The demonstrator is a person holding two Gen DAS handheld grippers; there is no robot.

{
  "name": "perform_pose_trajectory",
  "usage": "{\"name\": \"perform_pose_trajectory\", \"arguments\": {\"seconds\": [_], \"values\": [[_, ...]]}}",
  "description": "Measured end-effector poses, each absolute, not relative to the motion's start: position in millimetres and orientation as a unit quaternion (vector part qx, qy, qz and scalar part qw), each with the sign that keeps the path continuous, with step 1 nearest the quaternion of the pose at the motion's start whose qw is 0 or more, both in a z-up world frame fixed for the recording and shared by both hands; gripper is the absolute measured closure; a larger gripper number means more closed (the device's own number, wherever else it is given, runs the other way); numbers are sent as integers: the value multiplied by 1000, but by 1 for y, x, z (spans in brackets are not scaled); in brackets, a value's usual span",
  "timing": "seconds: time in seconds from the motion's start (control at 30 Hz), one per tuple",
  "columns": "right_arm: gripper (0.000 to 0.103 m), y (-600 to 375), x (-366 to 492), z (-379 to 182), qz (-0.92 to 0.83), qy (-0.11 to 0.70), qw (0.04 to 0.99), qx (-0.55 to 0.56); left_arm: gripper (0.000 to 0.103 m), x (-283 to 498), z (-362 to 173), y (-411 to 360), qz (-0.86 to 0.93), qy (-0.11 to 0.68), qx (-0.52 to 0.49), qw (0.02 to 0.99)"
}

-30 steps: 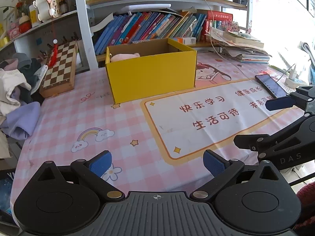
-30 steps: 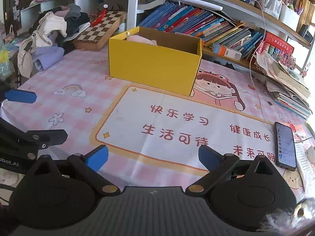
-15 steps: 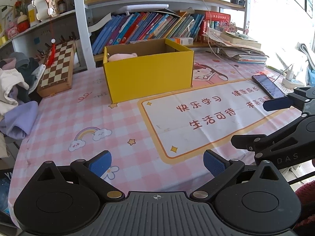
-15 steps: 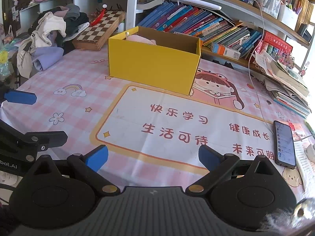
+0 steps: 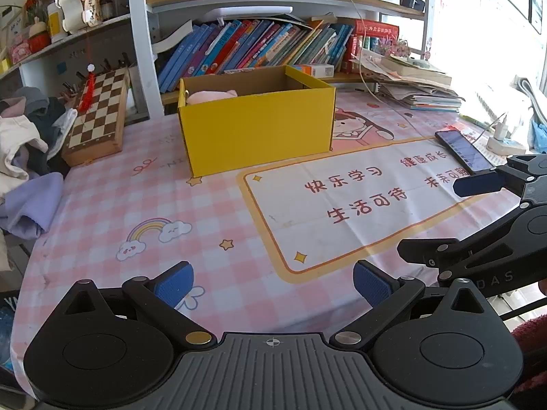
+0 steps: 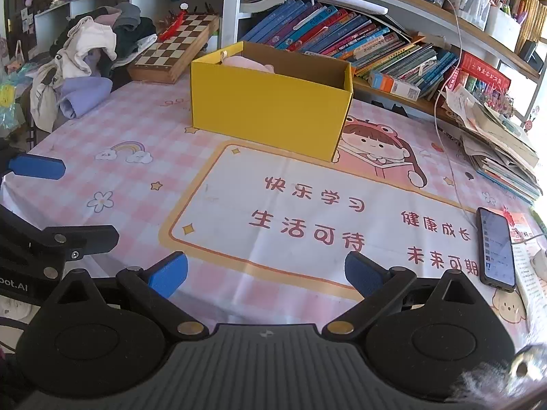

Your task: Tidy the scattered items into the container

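A yellow cardboard box [image 5: 256, 126] [image 6: 270, 109] stands open-topped at the far middle of the pink checked tablecloth [image 5: 119, 198]. A pink plush item [image 5: 212, 96] [image 6: 248, 63] lies inside at its left end. My left gripper [image 5: 271, 282] is open near the table's front edge, nothing between its blue pads. My right gripper [image 6: 266, 271] is also open and empty, low over the front of the table. Each gripper shows at the other view's side edge.
A black phone [image 5: 463, 152] [image 6: 497, 249] lies on the table at the right. A chessboard [image 5: 99, 119] and a pile of clothes [image 5: 24, 157] sit at the left. Behind the box are shelves of books [image 5: 259, 48] and stacked papers [image 6: 502, 147].
Both views shift only slightly; the box sits a little further left in the left wrist view. Both grippers remain open.
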State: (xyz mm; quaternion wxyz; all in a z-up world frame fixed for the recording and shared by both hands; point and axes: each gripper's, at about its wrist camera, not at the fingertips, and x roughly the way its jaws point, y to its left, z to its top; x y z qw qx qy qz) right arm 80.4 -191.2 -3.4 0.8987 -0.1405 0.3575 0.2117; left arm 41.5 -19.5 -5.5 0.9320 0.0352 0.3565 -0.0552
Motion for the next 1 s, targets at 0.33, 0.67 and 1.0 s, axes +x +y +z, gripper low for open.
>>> {"name": "perform_pose_trajectory", "arguments": {"seconds": [0.33, 0.67, 1.0], "values": [[4, -190, 80, -3, 212, 358, 898, -141, 2, 41, -5, -19, -57, 356, 34, 932], [4, -186, 78, -4, 212, 360, 897, -142, 2, 42, -6, -18, -61, 361, 25, 930], [4, -187, 80, -7, 212, 367, 895, -139, 2, 44, -8, -17, -63, 366, 12, 928]]}}
